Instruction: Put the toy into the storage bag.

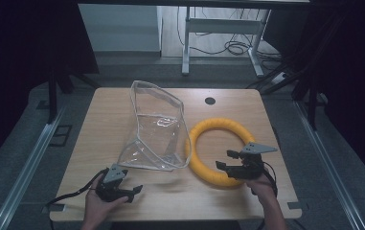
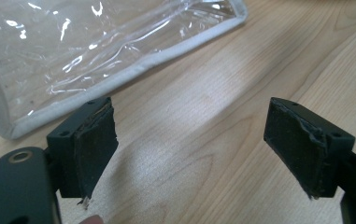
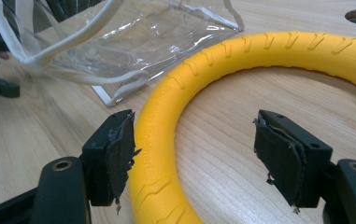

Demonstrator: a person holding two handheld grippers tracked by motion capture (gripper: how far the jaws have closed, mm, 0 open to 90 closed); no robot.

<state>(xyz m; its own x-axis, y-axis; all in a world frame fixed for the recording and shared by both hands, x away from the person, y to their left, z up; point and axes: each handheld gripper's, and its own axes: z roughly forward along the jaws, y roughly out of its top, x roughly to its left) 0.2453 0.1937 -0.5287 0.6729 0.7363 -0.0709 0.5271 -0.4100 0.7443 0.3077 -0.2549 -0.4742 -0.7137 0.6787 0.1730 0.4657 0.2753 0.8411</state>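
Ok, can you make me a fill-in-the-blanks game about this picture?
1. The ring on the table is coloured ____.
2. The right gripper has its jaws ____, with the ring's tube between them.
3. The clear plastic bag lies to the ____ of the ring in the high view.
4. The left gripper holds ____.

Missing words: yellow; open; left; nothing

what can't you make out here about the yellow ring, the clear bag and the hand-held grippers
- Yellow ring: raised lettering too small and slanted to read in the right gripper view; right hand-held gripper covers part of its near arc in the high view.
- Clear bag: cut off by the frame's top and left edges in the left gripper view.
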